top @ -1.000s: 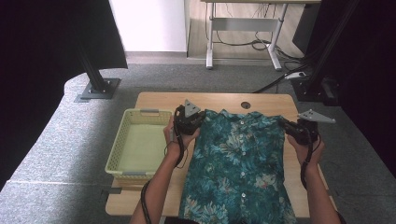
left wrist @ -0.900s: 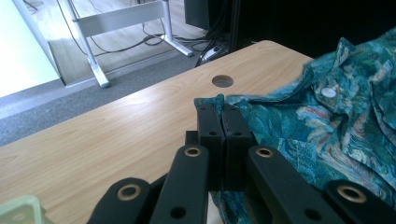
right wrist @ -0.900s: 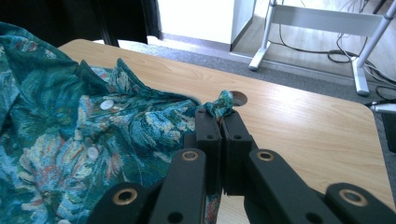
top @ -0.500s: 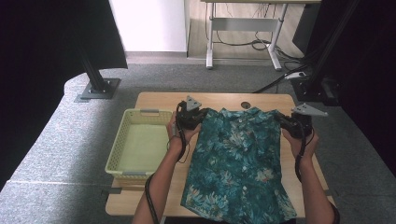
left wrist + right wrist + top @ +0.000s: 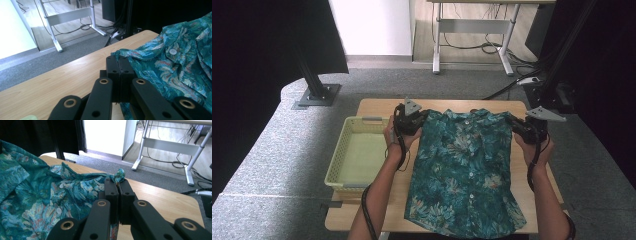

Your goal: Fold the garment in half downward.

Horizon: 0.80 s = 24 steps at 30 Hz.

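**Pinching a patterned shirt at both shoulders**

Holding the teal leaf-patterned button-up shirt [image 5: 467, 175] spread over the light wooden table [image 5: 377, 107], the high view shows the left gripper [image 5: 418, 121] at one shoulder and the right gripper [image 5: 518, 126] at the other. Beside the left gripper sits a pale yellow-green plastic basket [image 5: 343, 150].

Left gripper view: the left gripper [image 5: 119, 61] is clamped together on a fold of shirt [image 5: 175, 67] fabric, which spreads away to its right.

Right gripper view: the right gripper [image 5: 117, 182] is closed on a bunched shirt [image 5: 50, 192] edge, cloth trailing to its left.
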Each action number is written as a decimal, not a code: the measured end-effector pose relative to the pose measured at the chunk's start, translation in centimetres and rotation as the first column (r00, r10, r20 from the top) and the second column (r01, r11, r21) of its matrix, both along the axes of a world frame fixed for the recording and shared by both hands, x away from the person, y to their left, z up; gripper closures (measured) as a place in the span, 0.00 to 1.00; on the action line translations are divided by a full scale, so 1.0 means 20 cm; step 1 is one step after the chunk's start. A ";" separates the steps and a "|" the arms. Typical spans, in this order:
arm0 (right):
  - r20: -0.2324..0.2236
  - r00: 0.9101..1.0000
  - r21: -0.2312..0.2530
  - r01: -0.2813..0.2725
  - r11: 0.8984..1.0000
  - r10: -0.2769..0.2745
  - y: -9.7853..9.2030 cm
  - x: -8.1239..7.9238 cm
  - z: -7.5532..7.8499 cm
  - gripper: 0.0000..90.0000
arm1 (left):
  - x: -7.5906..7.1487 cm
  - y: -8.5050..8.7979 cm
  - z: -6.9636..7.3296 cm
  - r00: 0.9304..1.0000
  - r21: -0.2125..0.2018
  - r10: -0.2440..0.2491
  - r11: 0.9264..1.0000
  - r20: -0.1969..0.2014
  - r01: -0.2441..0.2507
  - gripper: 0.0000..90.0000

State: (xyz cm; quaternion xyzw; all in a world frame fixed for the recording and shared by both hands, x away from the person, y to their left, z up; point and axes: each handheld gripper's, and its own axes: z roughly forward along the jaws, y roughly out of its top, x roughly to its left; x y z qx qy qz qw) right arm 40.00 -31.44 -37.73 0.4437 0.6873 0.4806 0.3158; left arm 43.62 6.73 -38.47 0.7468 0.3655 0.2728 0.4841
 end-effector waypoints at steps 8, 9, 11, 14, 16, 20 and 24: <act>0.007 1.000 -0.014 -0.026 1.000 0.026 0.05 0.04 -0.03 0.97 | -0.04 0.05 -0.05 1.000 0.000 0.009 1.000 -0.013 -0.009 1.00; 0.011 1.000 -0.019 -0.029 0.999 0.029 0.06 0.05 -0.02 0.97 | -0.04 0.05 -0.05 1.000 0.000 0.009 1.000 -0.013 -0.009 1.00; 0.024 0.999 -0.023 -0.035 0.999 0.036 0.08 0.06 0.01 0.97 | -0.05 0.07 -0.03 1.000 -0.007 0.020 1.000 -0.005 -0.020 1.00; 0.042 0.998 -0.034 -0.046 0.998 0.047 0.10 0.05 0.05 0.97 | -0.06 0.09 -0.01 1.000 -0.015 0.025 1.000 0.002 -0.025 1.00; 0.048 0.997 -0.043 -0.050 0.998 0.052 0.10 0.04 0.05 0.97 | -0.07 0.09 -0.01 1.000 -0.017 0.021 1.000 0.004 -0.021 1.00; 0.038 0.998 -0.055 -0.047 0.997 0.049 0.09 0.01 0.01 0.97 | -0.09 0.06 -0.04 1.000 -0.017 0.004 1.000 0.002 -0.004 1.00; 0.026 0.999 -0.063 -0.043 0.997 0.044 0.07 -0.02 -0.04 0.97 | -0.11 0.04 -0.07 1.000 -0.019 -0.011 1.000 0.005 0.011 1.00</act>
